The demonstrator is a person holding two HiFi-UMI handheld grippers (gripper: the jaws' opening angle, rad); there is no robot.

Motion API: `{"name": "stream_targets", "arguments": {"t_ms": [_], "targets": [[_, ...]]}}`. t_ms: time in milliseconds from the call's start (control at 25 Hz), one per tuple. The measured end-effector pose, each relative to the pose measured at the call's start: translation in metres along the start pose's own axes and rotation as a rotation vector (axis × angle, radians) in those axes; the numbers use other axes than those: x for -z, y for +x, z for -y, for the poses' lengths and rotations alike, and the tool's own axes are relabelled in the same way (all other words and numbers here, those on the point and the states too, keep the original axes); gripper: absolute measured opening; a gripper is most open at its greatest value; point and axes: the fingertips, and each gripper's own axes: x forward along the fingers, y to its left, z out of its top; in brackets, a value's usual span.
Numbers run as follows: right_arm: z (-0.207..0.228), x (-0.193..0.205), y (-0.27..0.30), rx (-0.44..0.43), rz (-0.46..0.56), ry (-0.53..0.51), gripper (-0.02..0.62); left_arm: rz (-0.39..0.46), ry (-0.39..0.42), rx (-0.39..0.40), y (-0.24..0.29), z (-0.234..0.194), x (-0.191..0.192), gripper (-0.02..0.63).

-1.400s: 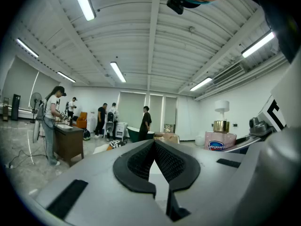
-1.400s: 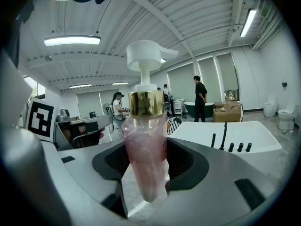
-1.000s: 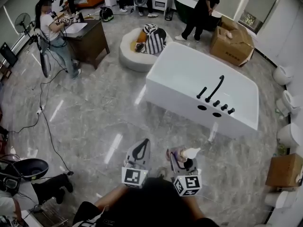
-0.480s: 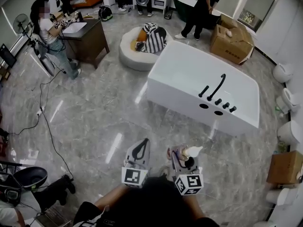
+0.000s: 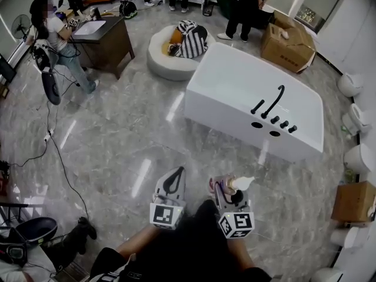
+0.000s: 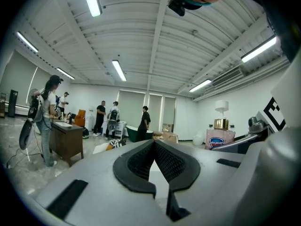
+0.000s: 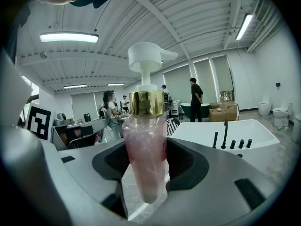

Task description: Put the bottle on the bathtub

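A pink bottle point(image 5: 230, 185) with a gold collar and white pump stands upright in my right gripper point(image 5: 226, 188), which is shut on its body. In the right gripper view the bottle point(image 7: 145, 154) fills the middle between the jaws of that gripper point(image 7: 146, 178), and the white bathtub point(image 7: 221, 135) lies ahead at the right. In the head view the bathtub point(image 5: 235, 81), with its black tap point(image 5: 271, 101), lies across the floor beyond both grippers. My left gripper point(image 5: 172, 183) is beside the right one, shut and empty; its pads point(image 6: 141, 161) meet at the tip.
Several people stand at the far side of the room. There is a wooden desk point(image 5: 108, 40) at the far left, a round white seat point(image 5: 170, 63) with a striped cloth, cardboard boxes point(image 5: 288, 46), toilets point(image 5: 351, 84) along the right wall and a cable point(image 5: 56, 151) on the floor.
Both grippers have moved forward over the floor towards the bathtub, which now sits slightly lower in the head view. The bottle stays gripped. The person by the desk has shifted.
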Motion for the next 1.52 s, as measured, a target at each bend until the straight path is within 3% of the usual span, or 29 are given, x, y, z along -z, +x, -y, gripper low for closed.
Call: {"name": "stream_targets", "arguments": {"t_ms": [240,520,1200,1400,1520], "targets": [[-0.005,0.0,0.022,-0.01,-0.003,-0.001,0.225,0.011,-0.035,-0.026,0.006,-0.019,0.0,0.017],[0.013,-0.011,0.071,-0.027,-0.006,-0.015,0.225,0.005,-0.044,-0.043,0.048,-0.04,0.008,0.017],[0.109,-0.078,0.2,-0.061,-0.004,-0.032,0.225,-0.001,-0.028,-0.07,0.217,-0.07,-0.021,0.017],[0.137,-0.09,0.229,-0.078,-0.009,-0.035,0.225,-0.013,0.014,-0.082,0.252,-0.073,-0.02,0.017],[0.15,-0.093,0.24,-0.098,-0.011,-0.039,0.225,-0.001,-0.006,-0.106,0.268,-0.071,-0.025,0.017]]}}
